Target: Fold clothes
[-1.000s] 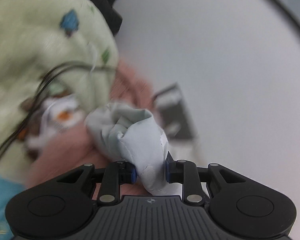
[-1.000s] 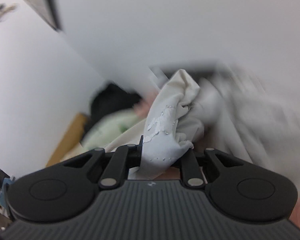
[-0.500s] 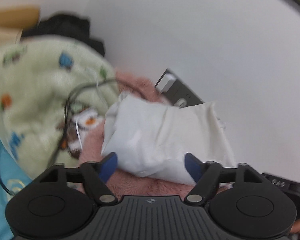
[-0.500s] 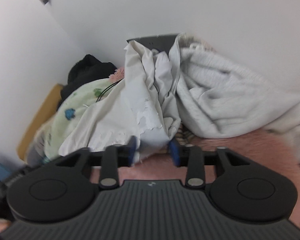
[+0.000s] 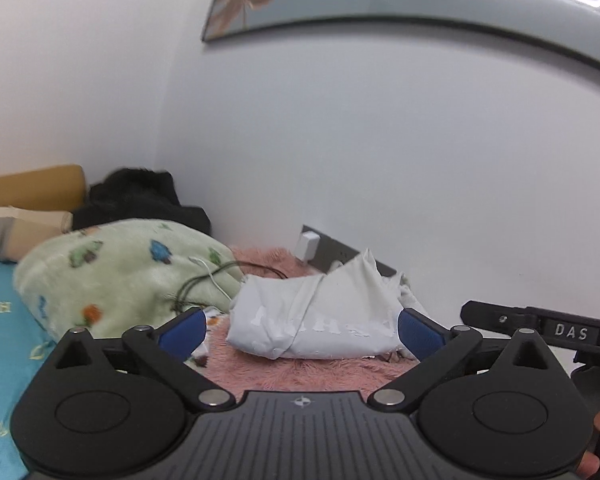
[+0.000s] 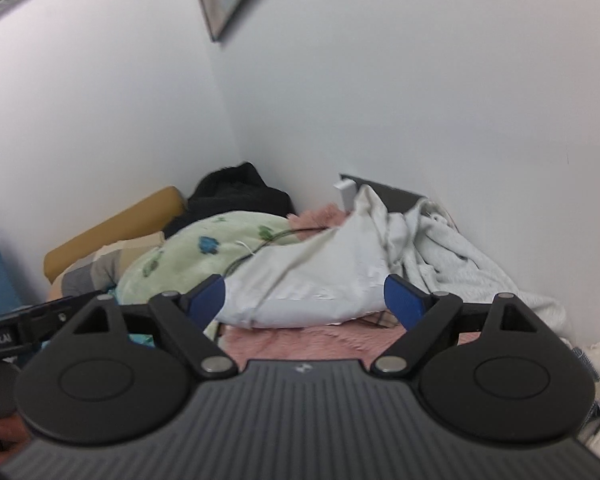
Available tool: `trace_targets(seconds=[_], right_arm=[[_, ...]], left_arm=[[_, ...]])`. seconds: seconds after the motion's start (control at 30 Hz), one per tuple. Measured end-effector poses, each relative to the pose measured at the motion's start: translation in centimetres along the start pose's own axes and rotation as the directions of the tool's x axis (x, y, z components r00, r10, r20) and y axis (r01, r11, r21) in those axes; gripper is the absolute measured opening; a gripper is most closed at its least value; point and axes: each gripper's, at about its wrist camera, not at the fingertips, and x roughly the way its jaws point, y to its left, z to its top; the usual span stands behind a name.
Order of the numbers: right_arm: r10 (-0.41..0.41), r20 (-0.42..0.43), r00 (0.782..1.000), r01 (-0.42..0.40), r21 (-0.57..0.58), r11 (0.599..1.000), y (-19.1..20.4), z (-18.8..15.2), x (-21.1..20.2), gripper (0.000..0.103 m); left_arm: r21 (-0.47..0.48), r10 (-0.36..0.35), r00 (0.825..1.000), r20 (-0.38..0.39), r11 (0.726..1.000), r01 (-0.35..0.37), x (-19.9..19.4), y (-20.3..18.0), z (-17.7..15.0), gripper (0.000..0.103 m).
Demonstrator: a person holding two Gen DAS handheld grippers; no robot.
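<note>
A white garment (image 5: 312, 320) lies bundled and roughly folded on a pink fuzzy blanket (image 5: 300, 372), near the wall. It also shows in the right wrist view (image 6: 300, 284). My left gripper (image 5: 298, 332) is open and empty, pulled back in front of the garment. My right gripper (image 6: 304, 300) is open and empty too, just short of the garment. The right gripper's body (image 5: 540, 328) shows at the right edge of the left wrist view.
A green patterned blanket (image 5: 120, 276) with cables on it lies left of the garment. Black clothing (image 5: 136, 200) and a tan cushion (image 6: 116, 224) sit in the corner. A white fleecy garment (image 6: 460, 256) lies to the right. A wall socket strip (image 5: 324, 256) is behind.
Both grippers let go of the white garment, opened wide and drew back from it. The garment now rests on the pink blanket.
</note>
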Motion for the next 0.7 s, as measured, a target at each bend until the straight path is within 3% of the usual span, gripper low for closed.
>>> trace_targets(seconds=[0.23,0.3,0.5,0.7], right_arm=[[0.038,0.084,0.996,-0.031,-0.087,0.996,2.8,-3.4,-3.6,0.088],[0.034,0.111,0.993,-0.020,-0.123,0.992,3.7,-4.4,-4.0,0.088],[0.005,0.150,0.989,0.021,-0.173,0.985,5.3,-6.0,-3.3,0.088],[-0.024,0.134,0.991,0.049,-0.185,0.981,5.3,-5.4,-2.5,0.088]], left_arm=[[0.042,0.042,0.996,0.082,0.998,-0.045,-5.5,-1.6,-2.3,0.103],[0.065,0.087,0.989,0.119,0.993,-0.095,-6.5,-2.2,-3.3,0.103],[0.079,0.163,0.977,0.139,0.981,-0.175,-5.7,-1.6,-4.5,0.103],[0.011,0.174,0.975,0.136,0.984,-0.177,-5.8,0.1,-5.0,0.103]])
